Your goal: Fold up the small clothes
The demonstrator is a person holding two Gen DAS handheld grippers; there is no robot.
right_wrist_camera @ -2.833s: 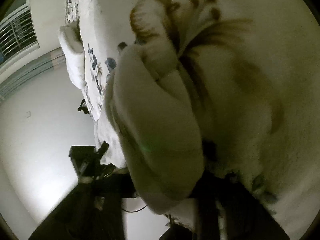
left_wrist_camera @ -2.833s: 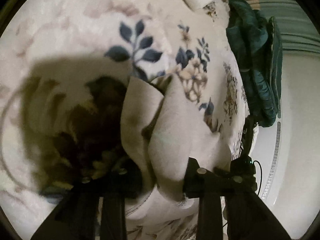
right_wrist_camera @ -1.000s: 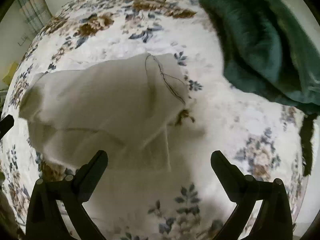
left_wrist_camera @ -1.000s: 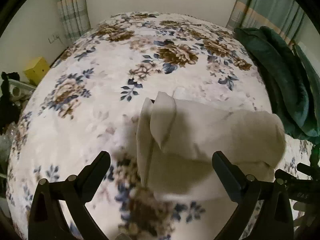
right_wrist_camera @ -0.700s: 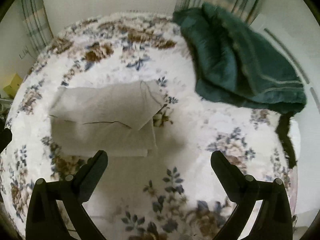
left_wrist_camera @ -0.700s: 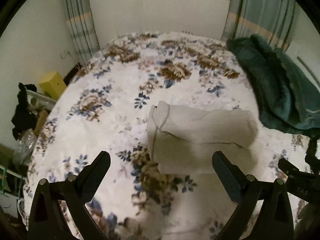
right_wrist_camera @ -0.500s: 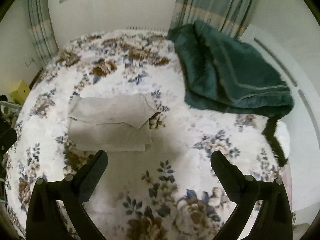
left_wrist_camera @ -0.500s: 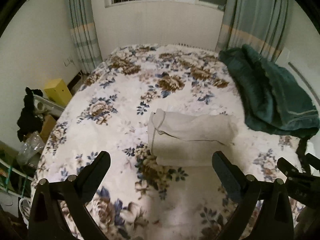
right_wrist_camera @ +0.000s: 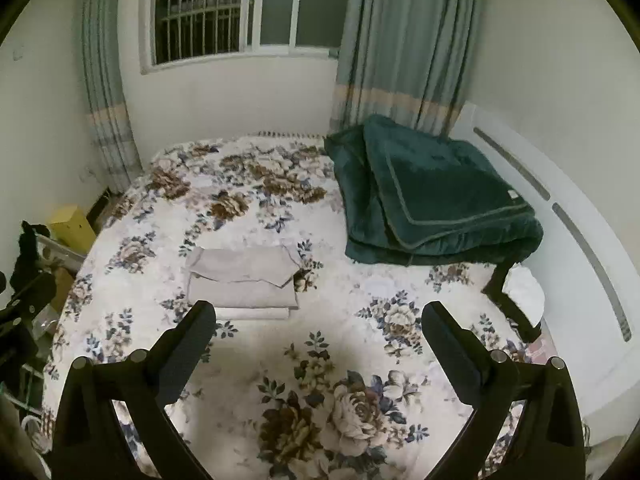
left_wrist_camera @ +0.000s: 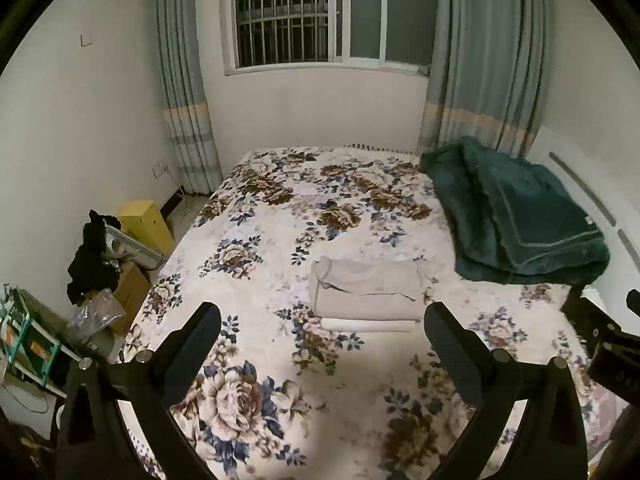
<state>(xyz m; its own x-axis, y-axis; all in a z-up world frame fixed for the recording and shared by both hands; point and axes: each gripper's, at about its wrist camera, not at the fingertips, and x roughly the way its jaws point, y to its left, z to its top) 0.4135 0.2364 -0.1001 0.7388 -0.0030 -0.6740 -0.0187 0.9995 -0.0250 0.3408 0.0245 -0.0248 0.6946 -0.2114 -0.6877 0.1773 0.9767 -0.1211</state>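
Note:
A folded beige garment [left_wrist_camera: 366, 290] lies flat in the middle of the floral bedspread [left_wrist_camera: 280, 208]; it also shows in the right wrist view [right_wrist_camera: 242, 278]. My left gripper [left_wrist_camera: 322, 320] is open and empty, held well back from the garment, above the bed's near part. My right gripper [right_wrist_camera: 318, 318] is open and empty too, held back and to the right of the garment. Part of the right gripper's body [left_wrist_camera: 612, 344] shows at the right edge of the left wrist view.
A folded dark green blanket [right_wrist_camera: 432, 196] lies on the bed's far right. A yellow box [left_wrist_camera: 146, 222], dark clothes [left_wrist_camera: 94, 256], cardboard and bags stand on the floor left of the bed. A white headboard [right_wrist_camera: 560, 208] runs along the right. A barred window [left_wrist_camera: 296, 12] and curtains are behind.
Both grippers let go of the beige garment, opened and drew back and up from the bed. The garment now lies folded, small and farther off in both views.

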